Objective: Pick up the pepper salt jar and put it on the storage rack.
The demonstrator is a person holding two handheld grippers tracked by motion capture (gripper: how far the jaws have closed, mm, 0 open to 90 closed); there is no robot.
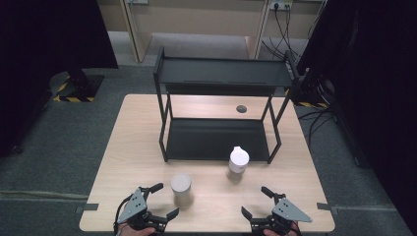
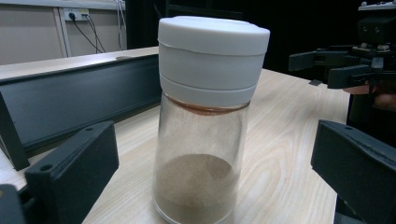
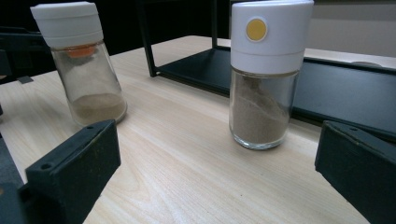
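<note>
Right now 2 glass shakers are standing on the wooden table (image 1: 128, 162): the near shaker (image 1: 181, 189), low on brown powder, is sitting just ahead of the left gripper (image 1: 158, 201), while the far shaker (image 1: 238, 161), fuller and marked with a yellow dot, is standing just in front of the black rack (image 1: 219, 132), ahead of the right gripper (image 1: 256, 202). Both grippers are holding their jaws wide apart and gripping nothing; in the left gripper view the near shaker (image 2: 205, 121) is sitting between the jaws but not touching them. I judge tipping to be the main risk: these are tall, narrow jars, and a jaw nudging one off-centre could be toppling it or sliding it toward the table's near edge. The far shaker is crowding the rack's lower shelf, so room behind it is tight; the open tabletop between the 2 shakers and to each side is giving easier space.
</note>
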